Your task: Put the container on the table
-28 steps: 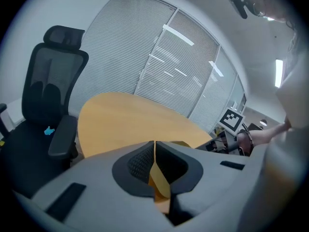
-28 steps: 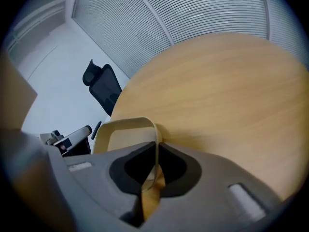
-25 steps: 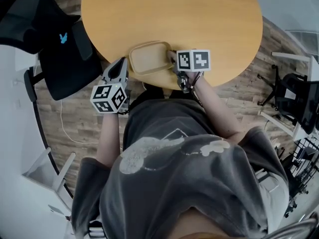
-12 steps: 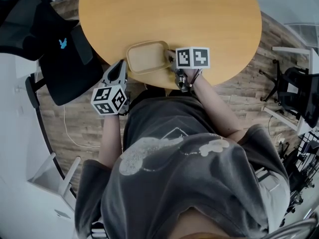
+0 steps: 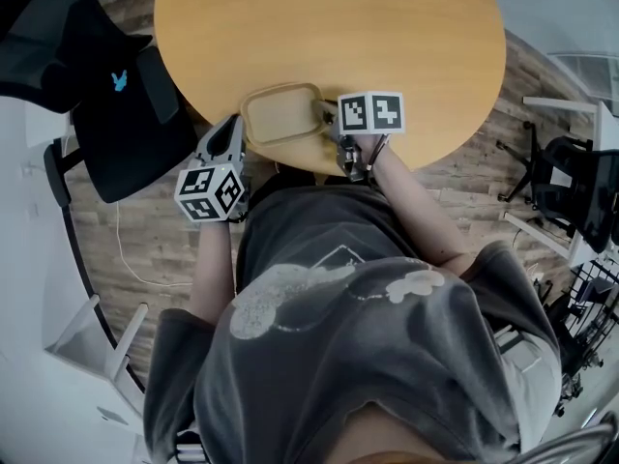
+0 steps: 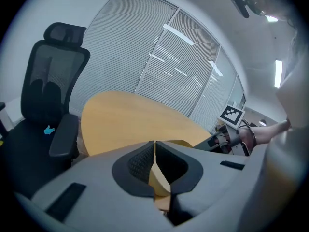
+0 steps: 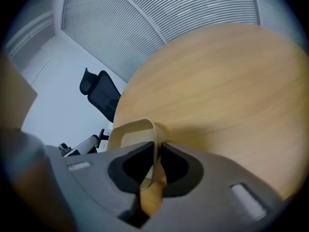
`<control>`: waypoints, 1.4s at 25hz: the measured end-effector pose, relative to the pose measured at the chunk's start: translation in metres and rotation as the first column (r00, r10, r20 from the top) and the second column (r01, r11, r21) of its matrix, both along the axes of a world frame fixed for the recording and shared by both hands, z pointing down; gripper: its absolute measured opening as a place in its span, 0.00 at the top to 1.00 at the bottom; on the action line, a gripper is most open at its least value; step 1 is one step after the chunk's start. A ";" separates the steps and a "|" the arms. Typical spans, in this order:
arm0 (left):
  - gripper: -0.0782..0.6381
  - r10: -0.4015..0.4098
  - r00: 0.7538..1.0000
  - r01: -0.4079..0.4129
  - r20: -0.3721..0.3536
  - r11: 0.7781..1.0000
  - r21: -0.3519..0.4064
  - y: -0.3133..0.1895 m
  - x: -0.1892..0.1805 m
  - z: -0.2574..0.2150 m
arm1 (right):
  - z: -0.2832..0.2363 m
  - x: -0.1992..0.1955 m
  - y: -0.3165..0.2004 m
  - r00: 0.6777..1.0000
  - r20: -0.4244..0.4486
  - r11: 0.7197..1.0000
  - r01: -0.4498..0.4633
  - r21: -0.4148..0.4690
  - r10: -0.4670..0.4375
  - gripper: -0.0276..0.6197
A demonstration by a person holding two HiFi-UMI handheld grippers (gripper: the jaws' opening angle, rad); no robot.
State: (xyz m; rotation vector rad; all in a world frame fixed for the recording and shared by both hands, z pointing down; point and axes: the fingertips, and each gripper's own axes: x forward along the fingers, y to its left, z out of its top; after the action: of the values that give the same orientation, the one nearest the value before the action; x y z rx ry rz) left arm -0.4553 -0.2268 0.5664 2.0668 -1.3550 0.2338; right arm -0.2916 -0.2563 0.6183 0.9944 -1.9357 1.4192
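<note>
A shallow tan container point(image 5: 280, 114) with rounded corners lies at the near edge of the round wooden table point(image 5: 387, 37), partly over the edge. My left gripper point(image 5: 236, 129) is shut on its left rim; in the left gripper view the thin tan wall point(image 6: 159, 175) shows between the closed jaws point(image 6: 154, 144). My right gripper point(image 5: 331, 119) is shut on the right rim, and the right gripper view shows the container's wall point(image 7: 133, 129) pinched between the jaws point(image 7: 156, 146). I cannot tell whether the base touches the tabletop point(image 7: 231, 91).
A black office chair point(image 5: 106, 95) stands left of the table, close to my left gripper. A second dark chair point(image 5: 571, 187) and white furniture stand at the right, a white frame point(image 5: 97, 327) at the lower left. Window blinds point(image 6: 159, 66) lie beyond the table.
Almost nothing: both grippers still hold the container at the table's near edge, and the whole group sits slightly further left in the view.
</note>
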 end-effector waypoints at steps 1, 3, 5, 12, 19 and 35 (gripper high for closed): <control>0.88 -0.004 1.000 0.004 -0.001 1.000 0.002 0.000 -0.001 0.000 | 0.000 -0.001 0.001 1.000 -0.002 1.000 0.005 -0.001 -0.005 0.89; 0.88 -0.012 1.000 0.012 -0.005 1.000 0.005 -0.001 -0.006 0.001 | 0.001 -0.005 0.001 1.000 -0.003 1.000 0.015 0.002 -0.015 0.89; 0.88 -0.019 1.000 0.019 -0.007 1.000 0.008 -0.001 -0.009 0.001 | -0.001 -0.008 0.001 1.000 0.008 1.000 0.024 0.006 -0.024 0.88; 0.88 -0.030 1.000 0.030 -0.004 0.999 0.021 0.004 0.006 -0.007 | -0.013 0.005 0.003 0.998 0.038 0.999 0.044 0.025 -0.045 0.83; 0.88 -0.062 0.998 0.061 0.008 0.997 0.047 0.005 0.020 -0.016 | -0.028 0.020 0.002 0.993 0.079 0.993 0.085 0.082 -0.092 0.83; 0.88 -0.203 0.979 0.201 0.019 0.976 0.079 0.024 0.130 -0.041 | -0.070 0.147 0.002 0.965 0.165 0.971 0.177 0.159 -0.203 0.83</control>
State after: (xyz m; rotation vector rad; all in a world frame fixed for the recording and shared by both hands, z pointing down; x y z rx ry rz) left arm -0.3250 -0.2024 0.5250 1.9752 -1.6013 0.1231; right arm -0.1447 -0.2542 0.5479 0.7372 -2.2266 1.3144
